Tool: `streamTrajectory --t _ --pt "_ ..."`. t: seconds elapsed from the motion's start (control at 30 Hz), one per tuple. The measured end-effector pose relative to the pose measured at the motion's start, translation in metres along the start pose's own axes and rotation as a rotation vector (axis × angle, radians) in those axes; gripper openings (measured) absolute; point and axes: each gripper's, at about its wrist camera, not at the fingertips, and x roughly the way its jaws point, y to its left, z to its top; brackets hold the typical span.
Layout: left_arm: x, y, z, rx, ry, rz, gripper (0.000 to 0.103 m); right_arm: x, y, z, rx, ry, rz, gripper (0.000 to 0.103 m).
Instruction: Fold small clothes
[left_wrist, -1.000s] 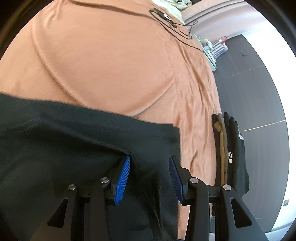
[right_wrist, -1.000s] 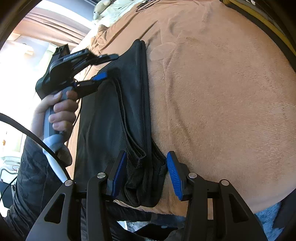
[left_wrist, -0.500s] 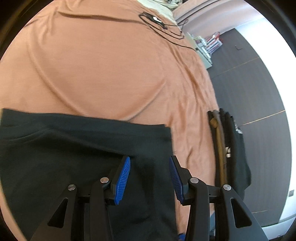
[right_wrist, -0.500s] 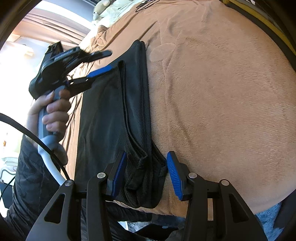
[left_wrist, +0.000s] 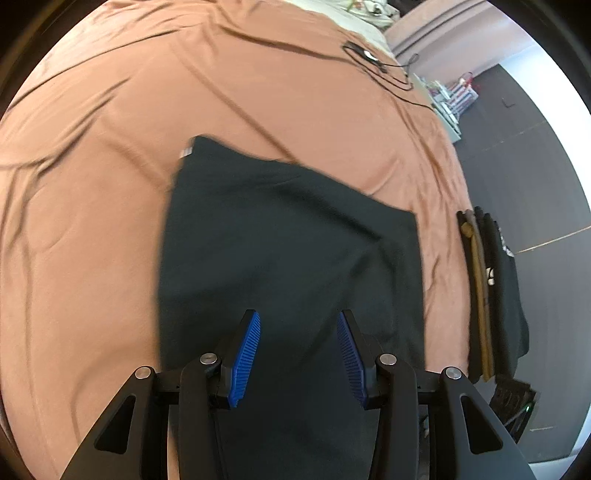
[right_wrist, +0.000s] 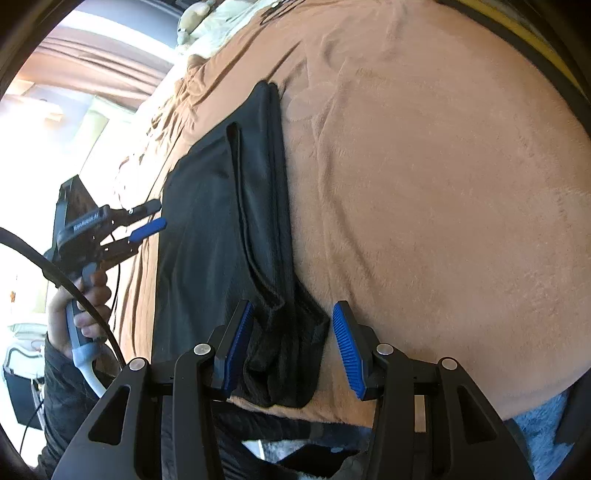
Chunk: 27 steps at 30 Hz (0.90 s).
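Observation:
A black garment (left_wrist: 288, 236) lies folded flat on the brown bedspread (left_wrist: 258, 92); it also shows in the right wrist view (right_wrist: 221, 221). My left gripper (left_wrist: 299, 350) is open and empty above its near part; it also shows in the right wrist view (right_wrist: 147, 218), just off the garment's left edge. My right gripper (right_wrist: 291, 343) is open, its blue pads (right_wrist: 236, 343) on either side of the garment's bunched near corner (right_wrist: 288, 350), not closed on it.
A stack of folded clothes (left_wrist: 491, 288) lies at the bed's right edge. A black cable with a small device (left_wrist: 369, 59) lies far up the bed. Pillows (right_wrist: 207, 22) lie at the far end. Dark floor lies to the right.
My left gripper has pulled back and away from the garment's edge, so the whole folded piece now shows below it. My right gripper has stayed in place.

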Motion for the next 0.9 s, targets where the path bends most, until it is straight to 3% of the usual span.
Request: streamTrajectory --t 0.07,0.37,0.73,0.8,0.87,0.9 --pt "-0.008 0.012 -0.010 -0.011 -0.002 0.010 0.045 0.004 0.001 -0.002 -0.012 0.036 0.023 0.047" --pt "-0.026 0.050 -0.051 -0.061 0.008 0.032 0.045 0.009 0.002 0.000 -0.023 0.043 -0.001 0.047" --pt "-0.029 0.060 -0.100 -0.065 0.016 -0.034 0.045 0.004 0.021 -0.012 -0.145 0.077 -0.081 0.047" --pt "-0.030 0.062 -0.106 -0.076 0.016 -0.052 0.045 0.005 0.026 -0.014 -0.179 0.072 -0.116 0.036" --pt "-0.030 0.061 -0.112 -0.078 0.017 -0.063 0.045 0.006 0.029 -0.016 -0.198 0.075 -0.133 0.018" --pt "-0.030 0.059 -0.115 -0.077 0.018 -0.066 0.045 0.006 0.032 -0.018 -0.213 0.072 -0.140 0.015"
